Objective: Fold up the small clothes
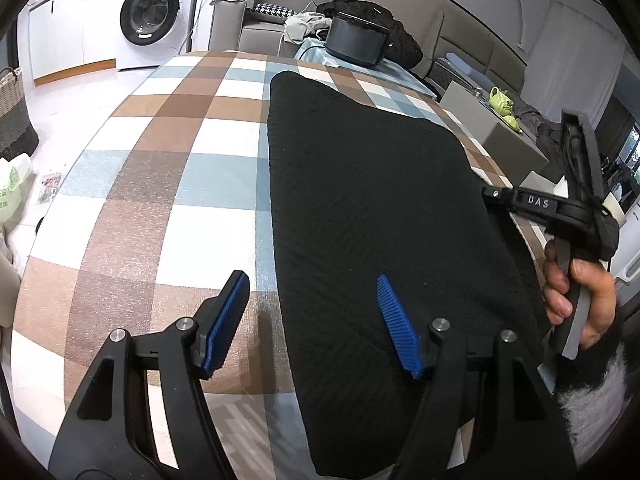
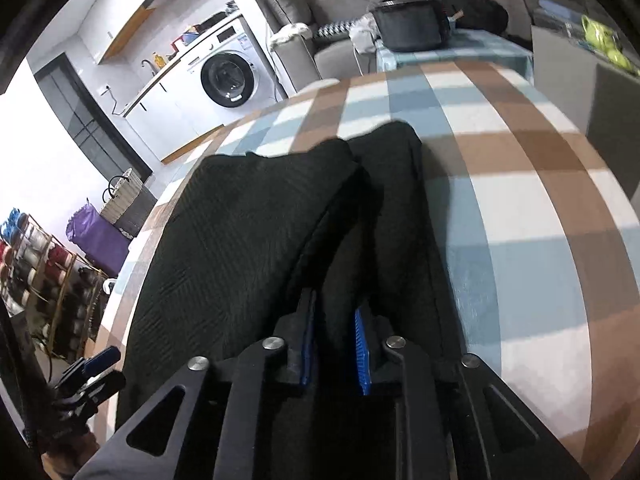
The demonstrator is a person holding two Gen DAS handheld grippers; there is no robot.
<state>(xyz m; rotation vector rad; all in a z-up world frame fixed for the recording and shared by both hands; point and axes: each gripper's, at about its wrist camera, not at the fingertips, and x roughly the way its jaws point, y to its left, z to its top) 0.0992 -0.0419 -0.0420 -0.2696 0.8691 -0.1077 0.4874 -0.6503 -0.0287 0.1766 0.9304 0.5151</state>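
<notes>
A black knitted garment (image 1: 372, 208) lies flat on the checked tablecloth (image 1: 168, 168). My left gripper (image 1: 316, 320) is open just above the garment's near left edge, one blue pad over the cloth, the other over the table. My right gripper (image 2: 336, 344) is shut on a raised fold of the black garment (image 2: 248, 232) at its right edge. The right gripper also shows at the right side of the left wrist view (image 1: 496, 196), held by a hand. The left gripper shows at the lower left of the right wrist view (image 2: 88, 376).
A black box (image 1: 356, 40) stands on a striped cloth beyond the table's far end. A washing machine (image 1: 152, 20), a grey sofa (image 1: 256, 28) and a woven basket (image 1: 12, 108) stand around. A shoe rack (image 2: 36, 280) is at the left.
</notes>
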